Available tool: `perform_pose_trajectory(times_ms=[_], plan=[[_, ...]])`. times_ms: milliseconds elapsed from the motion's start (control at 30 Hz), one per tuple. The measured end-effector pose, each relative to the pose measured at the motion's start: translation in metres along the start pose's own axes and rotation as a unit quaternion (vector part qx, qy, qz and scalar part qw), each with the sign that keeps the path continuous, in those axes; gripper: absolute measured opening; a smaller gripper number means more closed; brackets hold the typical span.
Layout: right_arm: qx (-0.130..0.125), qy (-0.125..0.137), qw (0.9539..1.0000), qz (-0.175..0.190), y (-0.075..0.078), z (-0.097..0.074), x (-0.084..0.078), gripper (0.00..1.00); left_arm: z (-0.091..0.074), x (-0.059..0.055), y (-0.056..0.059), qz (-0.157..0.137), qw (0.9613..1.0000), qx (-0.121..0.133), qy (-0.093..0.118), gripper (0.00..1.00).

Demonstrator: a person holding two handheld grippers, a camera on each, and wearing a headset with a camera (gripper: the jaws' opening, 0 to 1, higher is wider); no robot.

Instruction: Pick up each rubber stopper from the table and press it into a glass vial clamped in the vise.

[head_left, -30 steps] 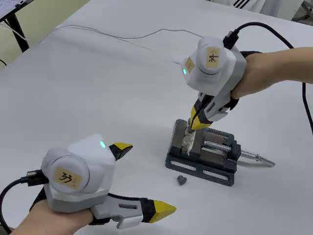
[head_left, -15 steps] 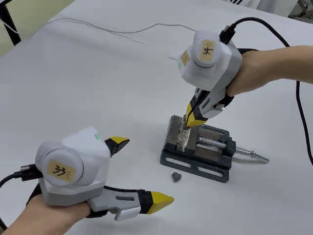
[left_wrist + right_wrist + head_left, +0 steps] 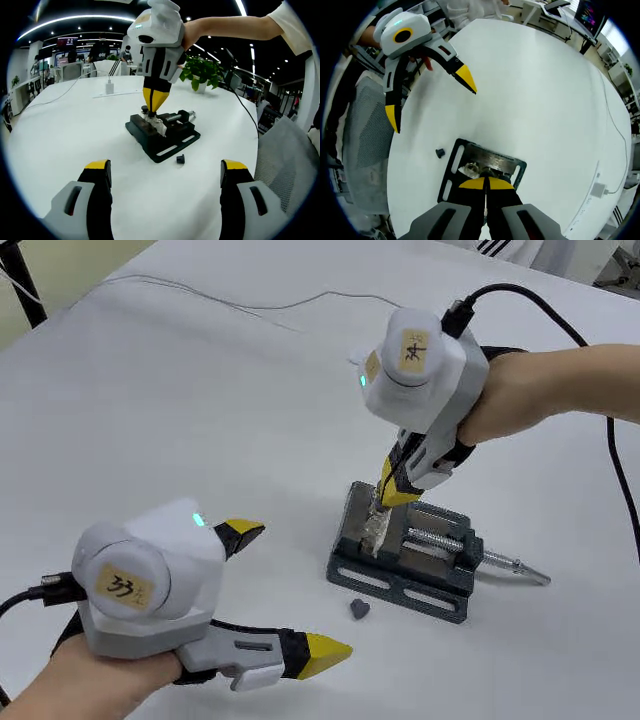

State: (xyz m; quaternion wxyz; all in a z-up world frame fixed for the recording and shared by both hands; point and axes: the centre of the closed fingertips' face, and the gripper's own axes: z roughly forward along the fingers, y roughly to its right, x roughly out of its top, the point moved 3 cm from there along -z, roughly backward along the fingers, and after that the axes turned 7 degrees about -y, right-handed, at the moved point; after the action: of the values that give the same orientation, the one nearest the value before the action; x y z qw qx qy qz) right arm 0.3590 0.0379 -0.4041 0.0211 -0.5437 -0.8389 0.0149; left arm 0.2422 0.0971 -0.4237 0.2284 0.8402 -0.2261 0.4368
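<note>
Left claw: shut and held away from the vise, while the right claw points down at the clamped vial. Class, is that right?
No: the left claw is open, jaws wide apart in the left gripper view. It is held away from the vise while the right claw points down at the clamped vial.

It is an open-plan office: ceiling light strips (image 3: 75, 19), mesh chair (image 3: 287, 150), desk monitors (image 3: 587, 12), potted plant (image 3: 201, 74) (beyond the white table's (image 3: 55, 135) far edge).
</note>
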Motion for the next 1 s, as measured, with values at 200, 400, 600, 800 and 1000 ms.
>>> perform_pose_trajectory(times_ms=[200, 400, 600, 800, 1000], plan=[[0.007, -0.012, 0.9999, 0.005, 0.0003, 0.0002, 0.0012, 0.0, -0.0009, 0.0001, -0.0021, -0.002, 1.0, 0.001, 0.002, 0.89], [0.016, -0.004, 0.9997, 0.018, 0.0006, 0.0001, -0.0001, 0.0, -0.0019, 0.0018, -0.0038, -0.004, 1.0, 0.002, 0.005, 0.89], [0.01, -0.018, 0.9998, 0.008, -0.0004, 0.0007, 0.0016, 0.0, -0.0006, 0.0038, -0.006, -0.003, 1.0, 0.003, 0.006, 0.89], [0.01, -0.03, 0.9995, -0.007, 0.0002, 0.0016, 0.0026, 0.0, -0.0016, 0.0052, -0.009, -0.002, 0.9999, 0.005, 0.009, 0.88], [0.013, -0.035, 0.9993, -0.004, 0.0018, 0.002, 0.0035, 0.0, -0.0033, 0.004, -0.0092, -0.004, 0.9999, 0.007, 0.011, 0.88]])
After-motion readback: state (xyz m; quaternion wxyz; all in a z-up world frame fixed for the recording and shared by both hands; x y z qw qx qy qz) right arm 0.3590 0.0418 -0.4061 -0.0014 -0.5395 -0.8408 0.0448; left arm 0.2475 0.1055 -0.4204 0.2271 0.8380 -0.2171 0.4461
